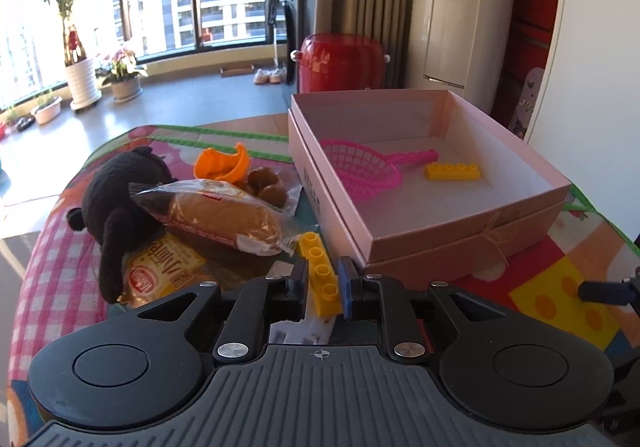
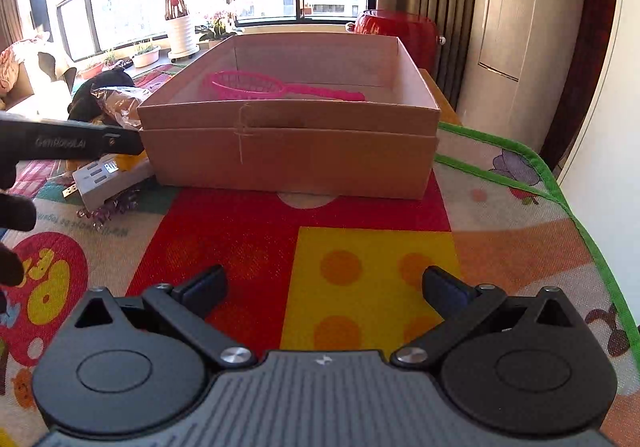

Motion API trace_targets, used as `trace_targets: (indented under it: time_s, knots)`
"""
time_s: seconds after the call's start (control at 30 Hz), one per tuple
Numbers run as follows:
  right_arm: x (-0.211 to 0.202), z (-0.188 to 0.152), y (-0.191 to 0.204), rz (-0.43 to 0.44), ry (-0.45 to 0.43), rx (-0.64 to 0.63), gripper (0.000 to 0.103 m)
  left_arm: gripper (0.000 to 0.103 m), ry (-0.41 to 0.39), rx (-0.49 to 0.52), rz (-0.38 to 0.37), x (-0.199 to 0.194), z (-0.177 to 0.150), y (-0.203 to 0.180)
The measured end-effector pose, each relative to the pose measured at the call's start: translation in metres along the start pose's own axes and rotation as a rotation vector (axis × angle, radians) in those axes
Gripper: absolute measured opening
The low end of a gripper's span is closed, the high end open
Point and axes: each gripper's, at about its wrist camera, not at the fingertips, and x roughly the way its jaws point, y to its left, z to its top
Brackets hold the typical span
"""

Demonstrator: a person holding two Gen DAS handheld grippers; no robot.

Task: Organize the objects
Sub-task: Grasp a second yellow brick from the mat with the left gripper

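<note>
My left gripper (image 1: 323,279) is shut on a long yellow brick (image 1: 320,271), held just left of the pink box (image 1: 460,243). Inside the box lie a pink toy net (image 1: 360,167) and a second yellow brick (image 1: 452,171). In the right wrist view my right gripper (image 2: 324,287) stands wide open with nothing between its fingers, low over the colourful mat (image 2: 360,287) in front of the box (image 2: 288,155). The pink net (image 2: 280,89) shows over the box's near wall. The left gripper's body (image 2: 72,143) reaches in from the left.
Left of the box lie a black plush toy (image 1: 120,199), a wrapped bread roll (image 1: 224,219), an orange scoop (image 1: 222,165), brown chestnuts (image 1: 268,187), a yellow snack packet (image 1: 168,271) and a white power strip (image 2: 108,179). A red stool (image 1: 340,63) stands behind the table.
</note>
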Motion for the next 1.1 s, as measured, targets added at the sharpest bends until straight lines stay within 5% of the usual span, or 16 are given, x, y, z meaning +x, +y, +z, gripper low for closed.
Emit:
trace_targets:
  time_s: [0.3, 0.57, 0.73, 0.93, 1.1]
  knots:
    - [-0.002, 0.000, -0.001, 0.002, -0.001, 0.003, 0.103, 0.018, -0.010, 0.024, 0.034, 0.003, -0.007, -0.003]
    - [0.000, 0.004, -0.001, 0.005, 0.018, 0.013, 0.103, 0.017, -0.059, -0.041, -0.037, -0.072, -0.042, 0.031]
    - [0.001, 0.010, 0.006, 0.018, 0.039, 0.005, 0.103, 0.017, -0.057, -0.131, 0.046, -0.105, -0.074, 0.075]
    - [0.001, 0.025, 0.061, 0.173, 0.045, 0.049, 0.103, 0.017, -0.040, -0.224, 0.104, -0.113, -0.097, 0.117]
    - [0.005, 0.046, 0.132, 0.163, -0.005, -0.045, 0.103, 0.017, -0.050, -0.264, 0.101, -0.119, -0.112, 0.132]
